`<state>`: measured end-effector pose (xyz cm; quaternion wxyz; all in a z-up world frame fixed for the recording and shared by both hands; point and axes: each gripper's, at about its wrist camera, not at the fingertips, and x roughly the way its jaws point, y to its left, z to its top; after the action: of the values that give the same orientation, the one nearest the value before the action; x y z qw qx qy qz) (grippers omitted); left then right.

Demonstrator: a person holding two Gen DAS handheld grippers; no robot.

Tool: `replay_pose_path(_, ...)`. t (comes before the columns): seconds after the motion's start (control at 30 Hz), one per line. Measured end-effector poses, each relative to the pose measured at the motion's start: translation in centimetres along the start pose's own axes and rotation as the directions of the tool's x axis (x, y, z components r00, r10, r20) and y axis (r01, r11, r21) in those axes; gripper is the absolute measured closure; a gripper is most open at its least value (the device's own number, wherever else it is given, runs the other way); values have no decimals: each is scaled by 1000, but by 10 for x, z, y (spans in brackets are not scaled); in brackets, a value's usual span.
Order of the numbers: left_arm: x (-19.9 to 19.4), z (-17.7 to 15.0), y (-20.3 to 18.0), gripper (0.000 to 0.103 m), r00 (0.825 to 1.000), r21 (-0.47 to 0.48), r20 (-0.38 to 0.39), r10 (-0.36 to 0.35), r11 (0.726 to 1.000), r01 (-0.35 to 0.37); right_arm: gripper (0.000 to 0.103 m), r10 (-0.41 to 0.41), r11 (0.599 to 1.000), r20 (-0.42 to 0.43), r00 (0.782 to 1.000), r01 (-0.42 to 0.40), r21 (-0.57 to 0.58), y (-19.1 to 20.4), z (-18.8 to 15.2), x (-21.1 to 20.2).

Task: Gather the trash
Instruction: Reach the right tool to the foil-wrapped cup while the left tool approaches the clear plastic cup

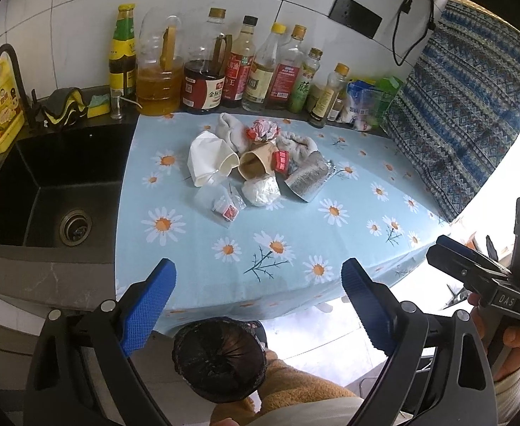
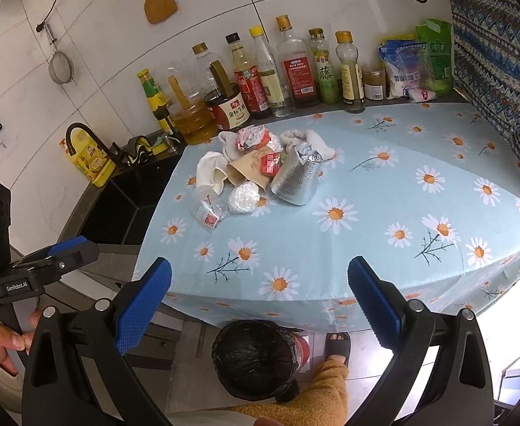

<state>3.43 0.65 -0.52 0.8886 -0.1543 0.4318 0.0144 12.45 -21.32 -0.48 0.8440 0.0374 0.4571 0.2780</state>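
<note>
A heap of trash lies on the daisy-print cloth: a white paper cup [image 1: 208, 158] [image 2: 212, 174], a brown paper cup [image 1: 256, 165] [image 2: 247, 170], a silver foil pouch [image 1: 308, 179] [image 2: 295, 181], a crumpled white ball [image 1: 261, 191] [image 2: 243, 197], a clear packet with a red label [image 1: 222, 202] [image 2: 206, 213], red wrappers [image 1: 263, 129] [image 2: 254, 138] and white cloth scraps [image 1: 297, 143]. A bin lined with a black bag [image 1: 219, 358] [image 2: 254, 356] stands on the floor below the counter edge. My left gripper [image 1: 258, 301] and right gripper [image 2: 260, 300] hover open and empty above that edge, well short of the heap.
Sauce and oil bottles [image 1: 238, 67] [image 2: 260, 78] line the tiled wall. A black sink [image 1: 50, 184] with a black tap [image 1: 10, 71] lies left of the cloth. A patterned blue fabric [image 1: 462, 106] hangs at the right. A person's slippered foot [image 2: 336, 346] is beside the bin.
</note>
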Motion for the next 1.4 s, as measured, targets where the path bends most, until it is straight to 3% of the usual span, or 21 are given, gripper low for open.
replay_pose_path(0.77,59,40,9,12,996,-79,-72,59,995,-64,4,53,998,-131,990,-56,-23,-36,59,86)
replay_pose_path(1.4,164,78,44,11,968,-211,-231,98,966,-148,7,108,994,-310,944,-109,16,-88,111,213)
